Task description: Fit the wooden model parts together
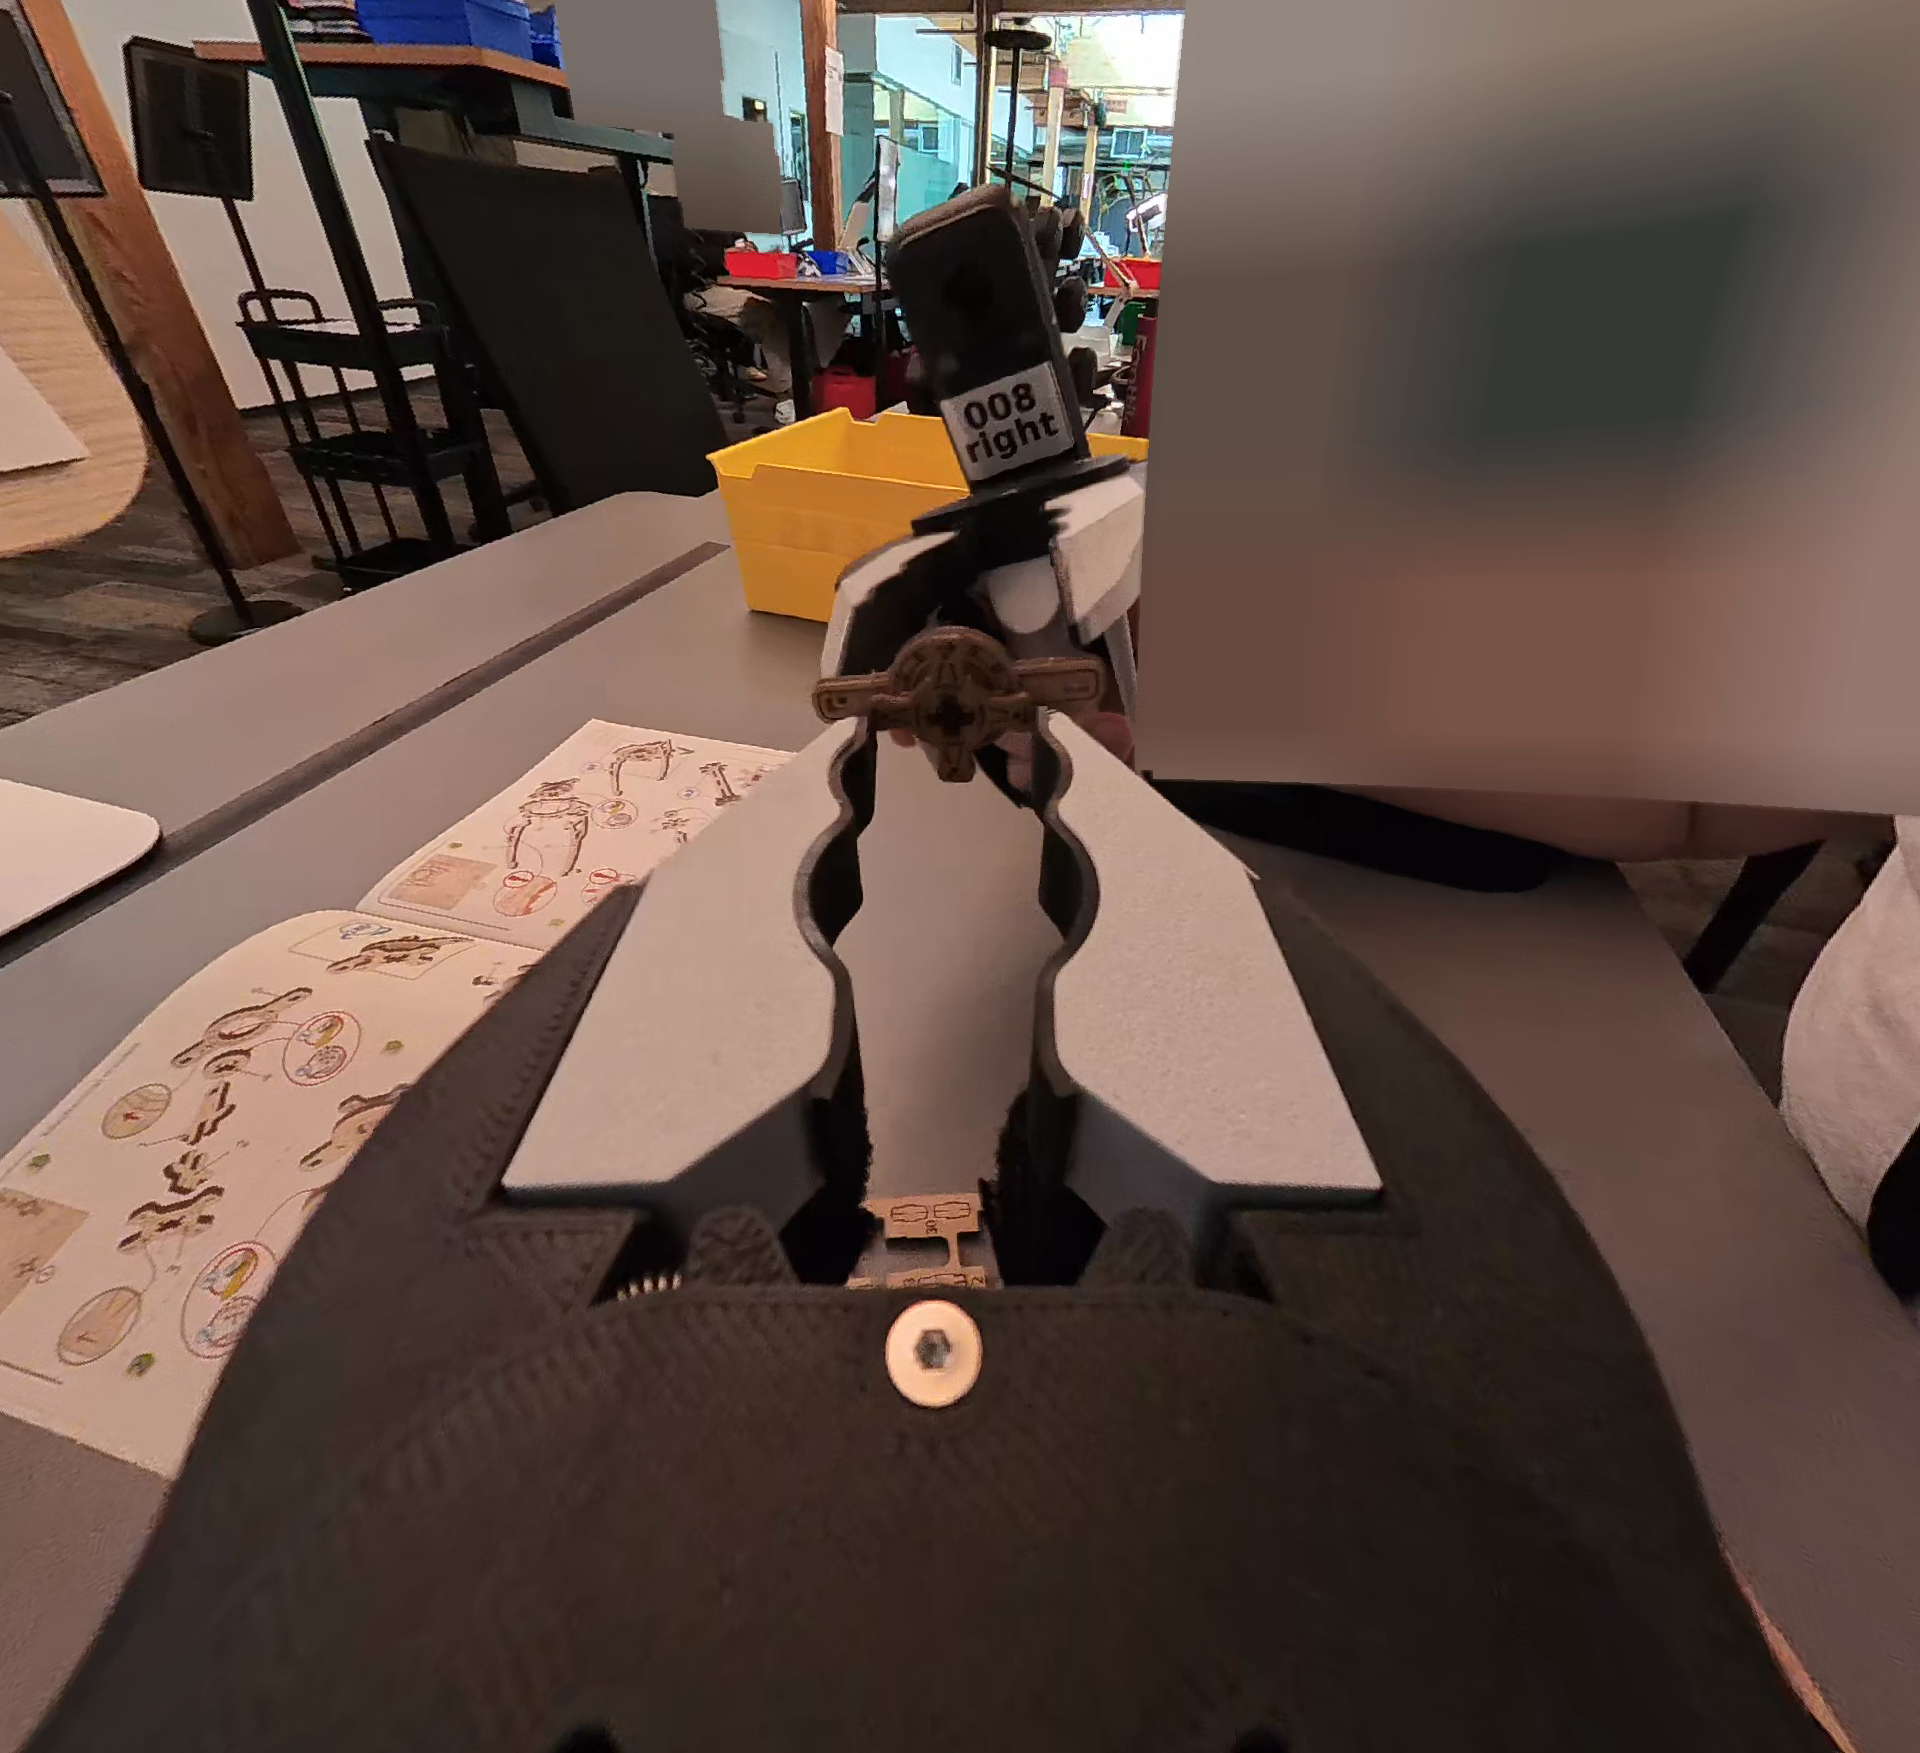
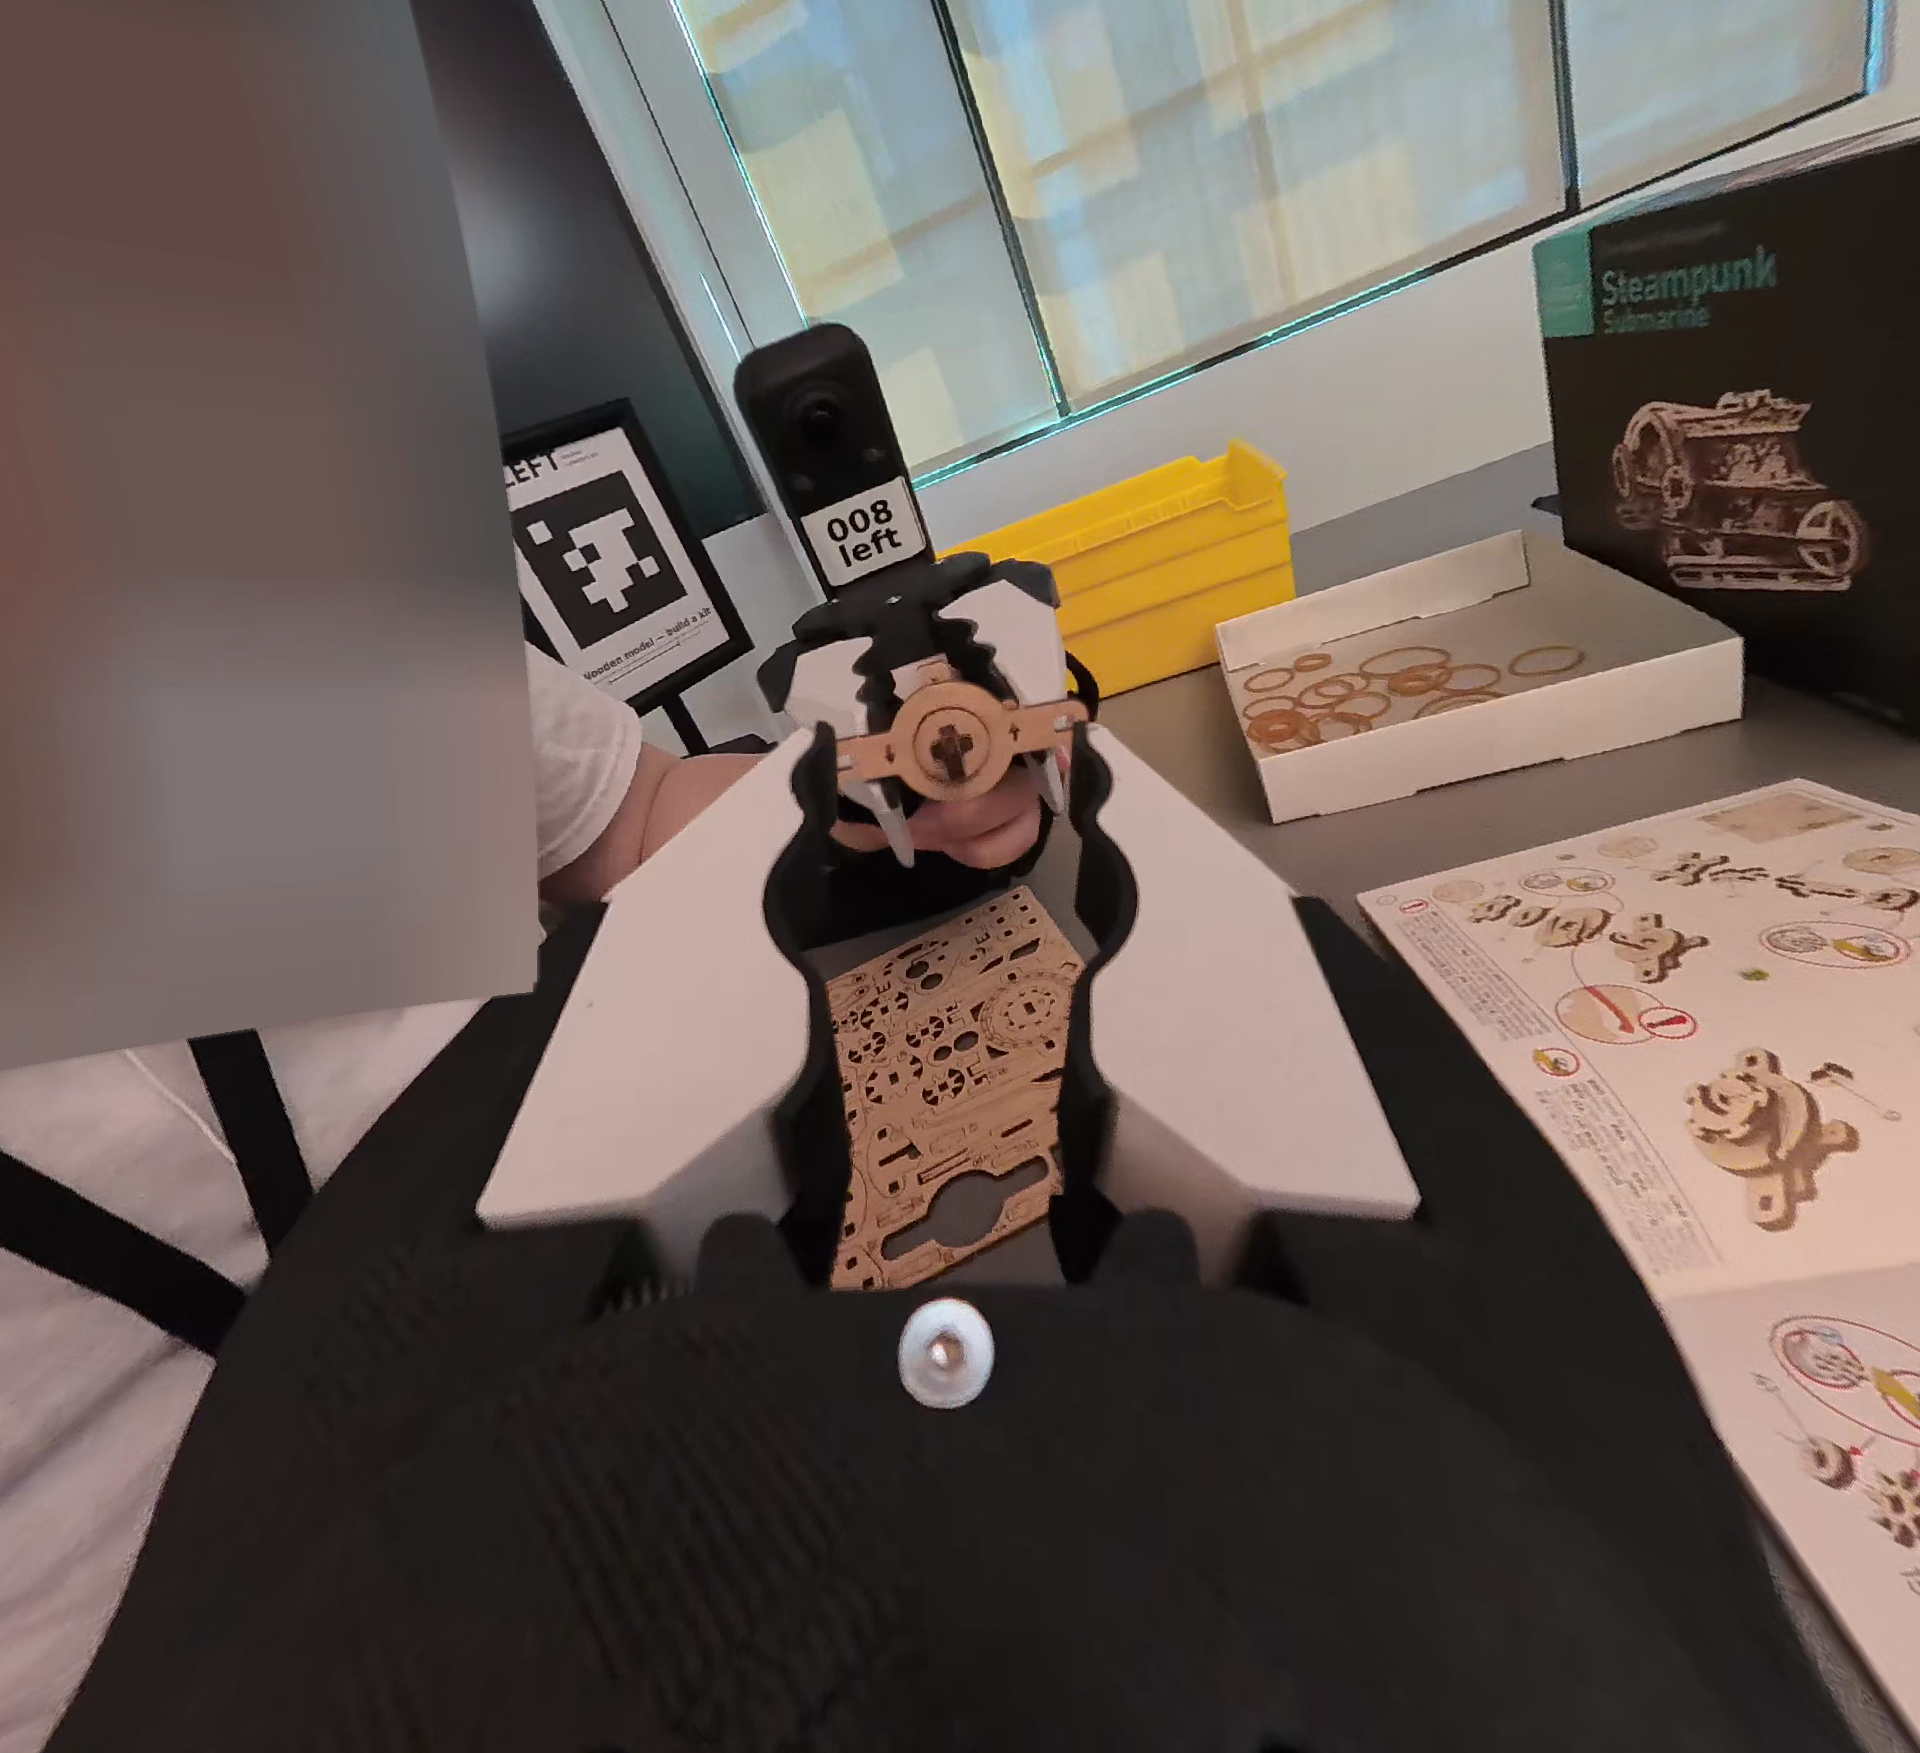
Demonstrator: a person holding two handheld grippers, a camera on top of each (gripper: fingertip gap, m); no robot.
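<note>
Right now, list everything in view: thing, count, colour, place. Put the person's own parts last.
wooden model part: one, tan disc with cross hole and side arms, held in the air between both grippers
wooden parts sheet: one, tan, flat on the table under the right gripper
instruction sheets: open printed pages, white, on the table
white tray: one, holding tan rings
yellow bin: one, behind the tray
kit box: one, black, far right
marker sign: one, black and white, on a stand
table: grey
left gripper: white fingers, black body
right gripper: white fingers, black body
</note>
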